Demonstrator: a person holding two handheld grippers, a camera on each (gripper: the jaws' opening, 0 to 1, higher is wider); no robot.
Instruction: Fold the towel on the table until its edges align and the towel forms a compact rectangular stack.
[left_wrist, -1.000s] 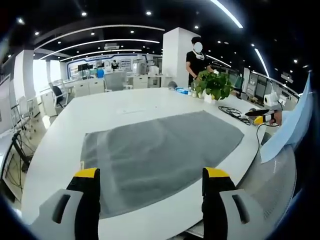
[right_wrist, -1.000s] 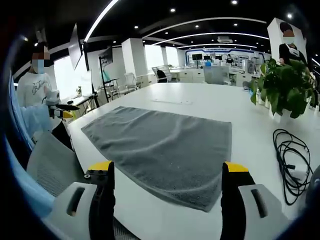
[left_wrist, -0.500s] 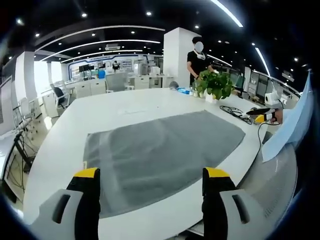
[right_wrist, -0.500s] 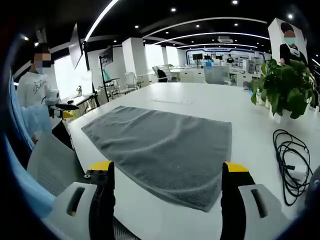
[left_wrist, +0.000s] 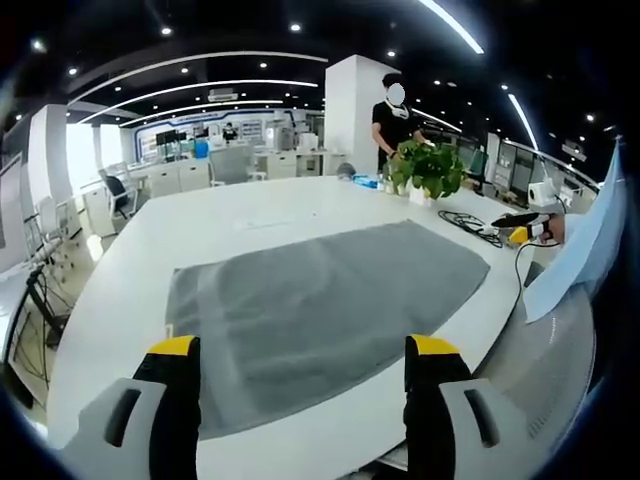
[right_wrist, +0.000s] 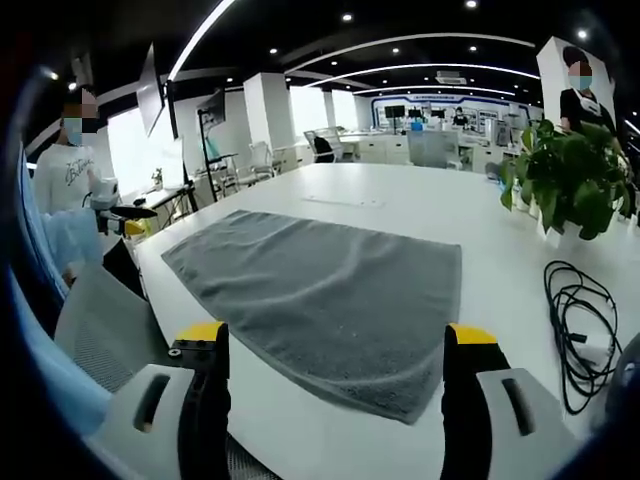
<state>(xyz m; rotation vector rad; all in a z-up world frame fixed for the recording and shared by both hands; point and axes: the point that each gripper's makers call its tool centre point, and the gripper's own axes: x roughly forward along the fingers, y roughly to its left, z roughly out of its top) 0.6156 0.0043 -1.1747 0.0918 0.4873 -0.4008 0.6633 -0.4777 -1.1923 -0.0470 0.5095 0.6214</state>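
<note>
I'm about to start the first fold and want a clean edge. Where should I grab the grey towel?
Probably the two near corners. The towel lies flat, unfolded, on the white table. The left gripper and right gripper are both open, so each could come in low from the near edge and pinch a corner.

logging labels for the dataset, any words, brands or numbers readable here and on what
No text can be read in either view.
The print on the white shirt of the person at left in the right gripper view is too blurred.
The towel and the table bear no visible lettering.
</note>
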